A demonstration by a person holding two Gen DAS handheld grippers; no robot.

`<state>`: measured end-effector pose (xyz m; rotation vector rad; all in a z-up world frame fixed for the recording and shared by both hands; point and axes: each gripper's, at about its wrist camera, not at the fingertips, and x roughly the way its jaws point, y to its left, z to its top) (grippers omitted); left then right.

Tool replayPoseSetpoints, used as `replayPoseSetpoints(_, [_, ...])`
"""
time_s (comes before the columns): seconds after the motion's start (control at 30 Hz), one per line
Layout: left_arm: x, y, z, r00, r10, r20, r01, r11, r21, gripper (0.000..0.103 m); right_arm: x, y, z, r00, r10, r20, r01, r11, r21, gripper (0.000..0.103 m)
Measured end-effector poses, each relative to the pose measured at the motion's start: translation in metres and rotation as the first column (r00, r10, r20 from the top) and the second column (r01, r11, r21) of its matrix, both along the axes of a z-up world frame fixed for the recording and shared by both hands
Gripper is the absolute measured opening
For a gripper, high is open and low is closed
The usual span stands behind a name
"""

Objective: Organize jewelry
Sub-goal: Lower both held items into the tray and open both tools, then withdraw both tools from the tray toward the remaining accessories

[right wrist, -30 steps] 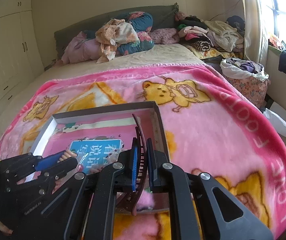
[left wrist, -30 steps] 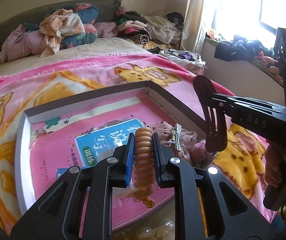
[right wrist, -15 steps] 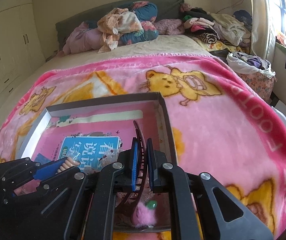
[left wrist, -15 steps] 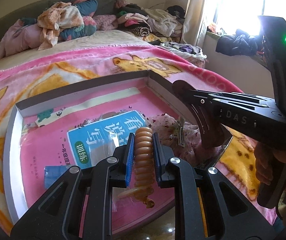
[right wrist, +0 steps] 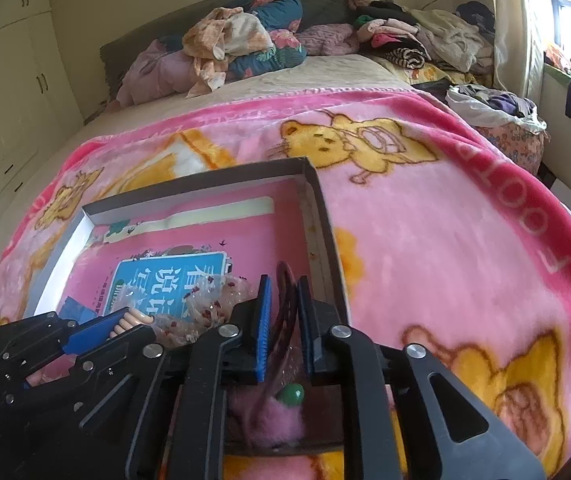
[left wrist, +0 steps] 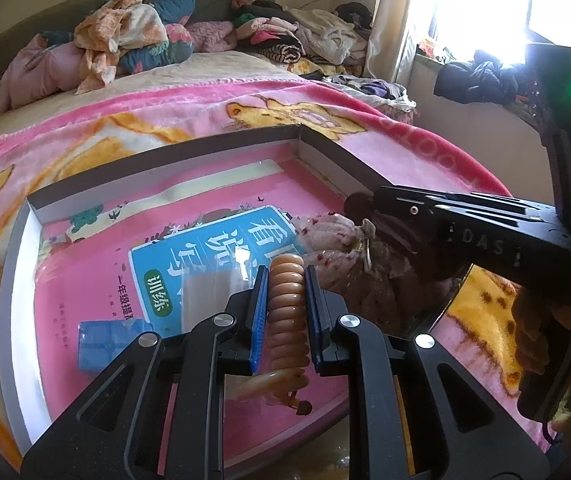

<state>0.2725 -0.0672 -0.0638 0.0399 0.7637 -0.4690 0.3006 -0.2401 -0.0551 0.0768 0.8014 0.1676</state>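
Observation:
My left gripper (left wrist: 284, 316) is shut on an amber spiral hair tie (left wrist: 286, 320) above the near part of a shallow grey box (left wrist: 13, 280). My right gripper (right wrist: 283, 320) is shut on a dark brown hair comb clip (right wrist: 285, 308) and holds it low inside the box's right side (right wrist: 327, 232). A sheer speckled hair bow (left wrist: 337, 240) lies in the box between the two grippers. A pink fluffy hair piece with a green bead (right wrist: 291, 394) lies under my right gripper.
The box stands on a pink cartoon blanket (right wrist: 425, 220) on a bed. A pink book with a blue label (left wrist: 205, 264) and a small blue packet (left wrist: 109, 344) lie on its floor. Piled clothes (right wrist: 237, 40) lie at the bed's head.
My right gripper has come down with the brown clip from above the box's right wall into the box beside the bow. My left gripper keeps the spiral tie and has edged forward over the box.

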Motion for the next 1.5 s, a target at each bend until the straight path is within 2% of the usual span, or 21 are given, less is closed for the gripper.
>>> replayPoseSetpoints(0.2, [-0.001,0.000,0.000,1.000,0.002,0.004,-0.002,1.000,0.002,0.012,-0.013,-0.009,0.003,1.000,-0.018,0.007,0.018,1.000,0.018,0.029])
replayPoseSetpoints(0.27, [-0.003,0.001,0.001,1.000,0.006,0.007,-0.006,1.000,0.002,0.017,-0.017,-0.010,0.005,1.000,-0.019,0.013,0.019,1.000,0.015,0.031])
replayPoseSetpoints(0.33, [-0.004,0.002,0.002,1.000,0.009,0.009,-0.009,1.000,-0.002,0.025,-0.021,-0.010,0.007,1.000,-0.021,0.018,0.021,1.000,0.015,0.033])
replayPoseSetpoints(0.4, [-0.007,0.004,0.004,1.000,0.012,0.013,-0.012,1.000,-0.001,0.028,-0.026,-0.010,0.009,0.999,-0.021,0.024,0.021,1.000,0.014,0.037])
replayPoseSetpoints(0.53, [-0.013,0.011,0.010,0.999,0.024,0.023,-0.024,0.999,-0.024,0.044,-0.036,-0.011,0.014,0.999,-0.026,0.041,0.026,1.000,0.008,0.043])
replayPoseSetpoints(0.67, [-0.021,0.018,0.019,0.998,0.041,0.049,-0.040,0.999,-0.025,0.052,-0.046,-0.014,0.019,0.998,-0.038,0.058,0.037,0.999,0.015,0.048])
replayPoseSetpoints(0.73, [-0.026,0.022,0.023,0.997,0.049,0.057,-0.047,0.998,-0.037,0.061,-0.052,-0.015,0.022,0.997,-0.042,0.066,0.041,0.999,0.021,0.052])
replayPoseSetpoints(0.87, [-0.038,0.028,0.032,0.994,0.071,0.084,-0.068,0.997,-0.043,0.069,-0.063,-0.015,0.028,0.996,-0.045,0.080,0.043,0.999,0.023,0.052])
replayPoseSetpoints(0.93, [-0.043,0.032,0.035,0.993,0.080,0.090,-0.076,0.996,-0.052,0.081,-0.071,-0.015,0.032,0.995,-0.048,0.088,0.046,0.999,0.025,0.057])
replayPoseSetpoints(1.0, [-0.048,0.036,0.040,0.991,0.093,0.099,-0.088,0.994,-0.060,0.084,-0.078,-0.016,0.034,0.994,-0.053,0.097,0.051,0.998,0.028,0.062])
replayPoseSetpoints(1.2, [-0.059,0.045,0.050,0.987,0.114,0.113,-0.104,0.990,-0.095,0.091,-0.096,-0.019,0.042,0.992,-0.061,0.113,0.057,0.998,0.039,0.064])
replayPoseSetpoints(1.5, [-0.083,0.057,0.058,0.981,0.131,0.146,-0.116,0.987,-0.106,0.091,-0.125,-0.015,0.053,0.988,-0.048,0.144,0.041,0.998,0.050,0.065])
